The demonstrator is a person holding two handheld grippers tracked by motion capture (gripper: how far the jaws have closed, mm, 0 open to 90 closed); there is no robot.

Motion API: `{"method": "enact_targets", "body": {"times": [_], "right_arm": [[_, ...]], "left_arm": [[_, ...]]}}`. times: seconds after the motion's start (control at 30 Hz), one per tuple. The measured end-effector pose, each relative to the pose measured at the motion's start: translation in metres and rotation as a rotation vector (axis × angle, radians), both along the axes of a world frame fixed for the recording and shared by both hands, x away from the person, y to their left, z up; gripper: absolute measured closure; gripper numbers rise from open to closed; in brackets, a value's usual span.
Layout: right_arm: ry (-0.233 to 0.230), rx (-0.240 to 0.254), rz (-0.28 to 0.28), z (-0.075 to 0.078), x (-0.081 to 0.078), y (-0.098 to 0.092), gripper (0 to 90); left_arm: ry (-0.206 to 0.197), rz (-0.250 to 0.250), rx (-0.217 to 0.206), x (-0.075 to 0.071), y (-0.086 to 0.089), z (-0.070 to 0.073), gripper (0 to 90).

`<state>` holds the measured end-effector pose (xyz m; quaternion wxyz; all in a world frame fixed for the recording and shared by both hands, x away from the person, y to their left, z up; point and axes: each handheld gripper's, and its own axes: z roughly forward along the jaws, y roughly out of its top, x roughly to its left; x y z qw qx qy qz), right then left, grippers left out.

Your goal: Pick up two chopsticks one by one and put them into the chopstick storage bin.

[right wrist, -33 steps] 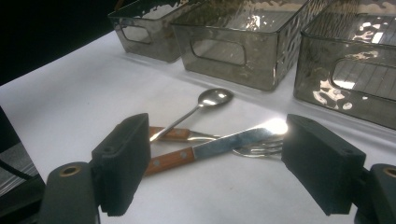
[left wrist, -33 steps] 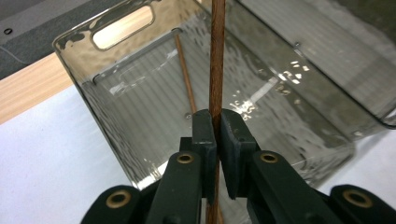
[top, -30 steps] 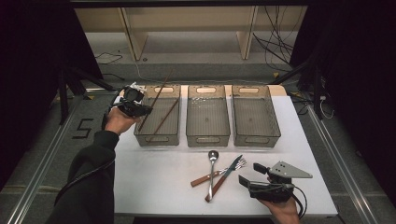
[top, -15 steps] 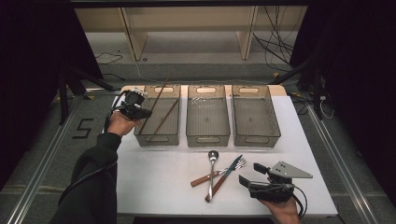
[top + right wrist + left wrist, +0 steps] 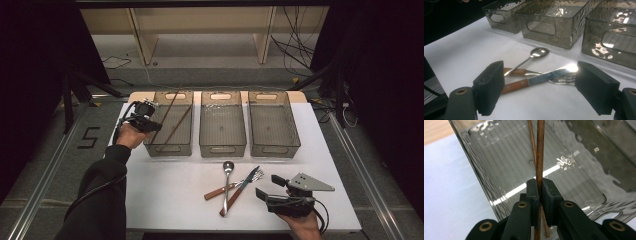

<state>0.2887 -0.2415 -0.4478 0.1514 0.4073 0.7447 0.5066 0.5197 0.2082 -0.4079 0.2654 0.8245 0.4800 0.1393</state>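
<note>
Flanking the work stood three smoky clear bins in a row at the far side of the bench (image 5: 165, 200): the left bin (image 5: 170, 148), the middle bin (image 5: 222, 125) and the right bin (image 5: 273, 125); the near wall of the left bin rose close beside the left tool (image 5: 150, 123), and nothing else crowded it. Nearer the person lay a loose heap of cutlery: a spoon (image 5: 228, 172) with its bowl toward the bins, a knife (image 5: 241, 189) with a wooden handle crossing it, and a fork (image 5: 235, 185) under both, its tines barely showing; these sat just ahead of the right tool (image 5: 264, 187), whose pads stood wide apart and gripped nothing; in the right gripper view the knife lay between and beyond its two pads, untouched.

The left tool was clenched on a pair of chopsticks (image 5: 540, 152); one stick ran straight up between the pads, the thinner-looking one crossed it at a slight angle, and whether the pads pinched both I could not quite tell; the sticks slanted over the left bin, their far ends toward its back wall.

The bench was white and plain, with a strip of bare wood at its far edge; beyond it ran a grey floor with cables, pale shelving legs, and dark curtains on either side.
</note>
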Motion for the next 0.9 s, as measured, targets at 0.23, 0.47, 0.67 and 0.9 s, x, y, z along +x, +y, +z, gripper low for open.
{"method": "enact_targets", "body": {"times": [0.23,0.47,0.67,0.9], "right_arm": [[-0.001,0.0,0.0,0.0,0.0,0.0,24.6],[0.001,0.0,0.0,0.0,0.0,0.0,24.6],[0.003,0.001,-0.001,0.0,0.0,0.0,24.6],[0.011,0.002,0.006,0.001,-0.001,0.002,24.4]], "left_arm": [[0.03,0.01,-0.011,0.001,0.0,-0.004,82.3],[0.026,0.015,-0.038,-0.003,0.002,0.0,57.8],[-0.003,0.032,-0.091,-0.016,0.0,0.01,35.0],[-0.057,0.024,-0.132,-0.041,-0.003,0.02,24.7]]}}
